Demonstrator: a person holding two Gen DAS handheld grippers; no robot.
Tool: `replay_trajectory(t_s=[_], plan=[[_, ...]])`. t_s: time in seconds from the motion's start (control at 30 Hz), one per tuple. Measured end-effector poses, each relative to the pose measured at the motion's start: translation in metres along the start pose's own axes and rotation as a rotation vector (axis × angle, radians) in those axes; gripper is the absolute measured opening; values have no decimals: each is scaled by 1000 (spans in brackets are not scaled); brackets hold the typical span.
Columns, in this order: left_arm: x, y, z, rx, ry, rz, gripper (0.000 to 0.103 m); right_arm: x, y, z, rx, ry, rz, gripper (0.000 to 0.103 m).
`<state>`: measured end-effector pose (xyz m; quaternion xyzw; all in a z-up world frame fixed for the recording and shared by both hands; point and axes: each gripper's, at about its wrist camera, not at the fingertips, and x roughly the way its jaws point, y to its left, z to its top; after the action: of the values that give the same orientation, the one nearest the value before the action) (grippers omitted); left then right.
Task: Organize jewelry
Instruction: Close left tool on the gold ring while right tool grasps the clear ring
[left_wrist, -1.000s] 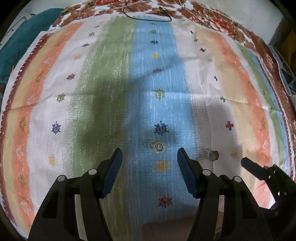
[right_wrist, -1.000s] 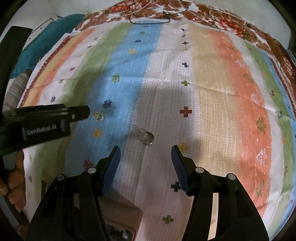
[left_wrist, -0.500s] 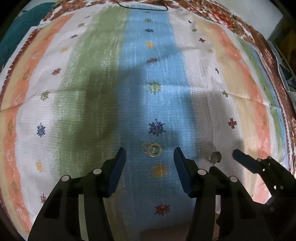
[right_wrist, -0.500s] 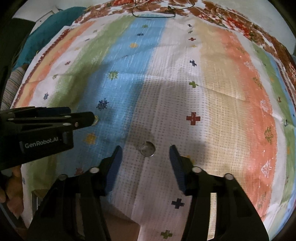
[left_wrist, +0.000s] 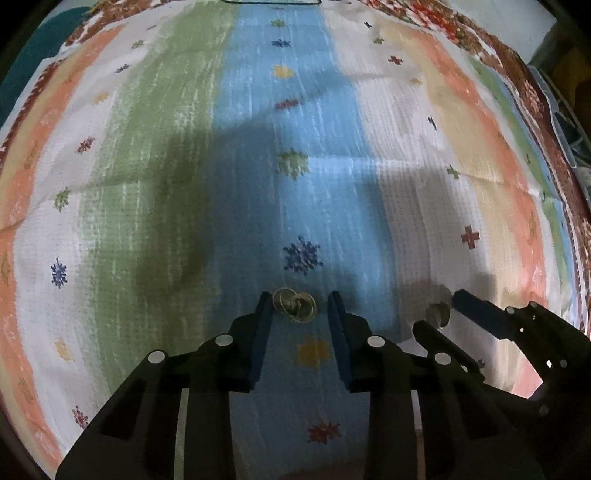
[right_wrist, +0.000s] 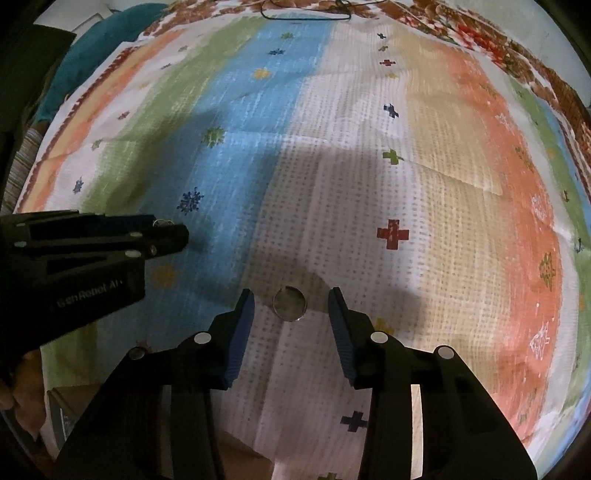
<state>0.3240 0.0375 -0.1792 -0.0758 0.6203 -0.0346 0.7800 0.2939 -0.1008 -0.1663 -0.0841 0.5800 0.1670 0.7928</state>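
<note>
Gold rings between parted left hand-held gripper fingers; striped cloth beyond.

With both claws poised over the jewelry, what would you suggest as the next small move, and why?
Probably close both claws. The left claw is open with the gold linked rings lying between its tips on the blue stripe of the cloth, and the right claw is open around the silver ring, so each piece looks framed for a pinch.
</note>
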Motion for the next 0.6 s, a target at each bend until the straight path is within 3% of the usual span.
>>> replay_trajectory(t_s=[0.2, 0.33, 0.6], plan=[[5, 0, -1, 18, 6, 17, 25, 2, 1, -1, -11, 1, -20, 32], [8, -5, 3, 27, 4, 39, 19, 3, -1, 0, -2, 8, -9, 21], [2, -1, -2, 28, -16, 45, 19, 1, 2, 0, -24, -3, -16, 20]])
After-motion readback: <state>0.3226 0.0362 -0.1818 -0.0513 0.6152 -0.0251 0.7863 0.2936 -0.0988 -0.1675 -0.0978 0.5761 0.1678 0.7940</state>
